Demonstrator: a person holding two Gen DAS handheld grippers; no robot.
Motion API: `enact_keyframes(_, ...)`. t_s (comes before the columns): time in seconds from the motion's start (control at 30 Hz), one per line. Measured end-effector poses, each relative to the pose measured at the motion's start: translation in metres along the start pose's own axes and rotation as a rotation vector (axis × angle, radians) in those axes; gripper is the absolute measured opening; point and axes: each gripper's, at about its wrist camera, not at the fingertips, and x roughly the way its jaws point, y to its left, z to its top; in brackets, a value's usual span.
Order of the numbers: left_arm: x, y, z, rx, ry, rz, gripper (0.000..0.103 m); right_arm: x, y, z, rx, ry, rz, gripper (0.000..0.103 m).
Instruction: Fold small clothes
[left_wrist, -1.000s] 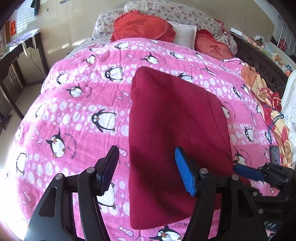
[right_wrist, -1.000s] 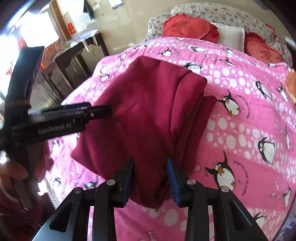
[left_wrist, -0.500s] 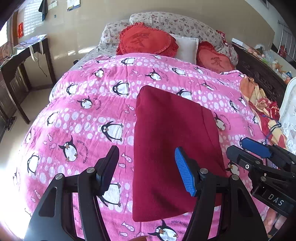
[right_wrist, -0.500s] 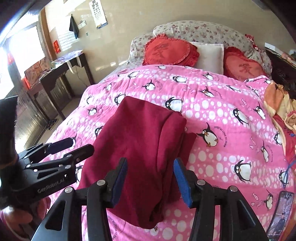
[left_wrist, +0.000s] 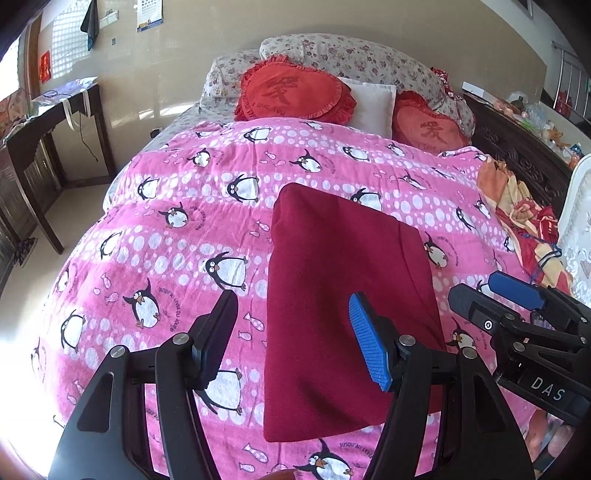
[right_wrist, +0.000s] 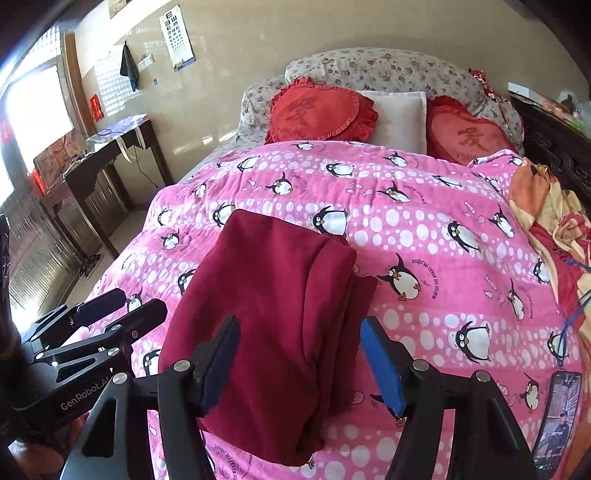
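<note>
left wrist view: from left to right, a dark desk (left_wrist: 55, 122) by the wall; the penguin-print bedspread (left_wrist: 166, 229); the left hand-held gripper (left_wrist: 291, 343) poised with its jaws spread and nothing between them; the folded maroon garment (left_wrist: 343, 295) lying flat near the foot of the bed; and, at the far right edge, the right hand-held gripper (left_wrist: 495, 295), also clear of the cloth; a second ago that right tool was pinched on the bundle's near edge and held it raised, and it has since let go and drawn back, so the cloth now rests on the bedspread in a tidy long rectangle; right wrist view: the left hand-held gripper (right_wrist: 118, 310) sits low at the left; the maroon garment (right_wrist: 273, 317) shows stacked layers along its right side; the right hand-held gripper (right_wrist: 299, 354) hovers above it with jaws apart; a phone (right_wrist: 557, 417) lies at the right; the fold looks complete, with both tools released, though a further halving may be intended.
</note>
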Motion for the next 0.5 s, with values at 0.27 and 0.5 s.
enact_keyframes(0.27, 0.0038, -0.0019, -0.0030, 0.007, 0.006, 0.006, 0.063, 0.0043, -0.0030, -0.0022, 0.011, 0.011, 0.003, 0.065)
enact_keyframes(0.5, 0.0052, -0.0012, -0.0045, 0.007, 0.010, 0.008, 0.063, 0.0080, -0.0031, -0.0054, 0.016, 0.030, 0.010, 0.065)
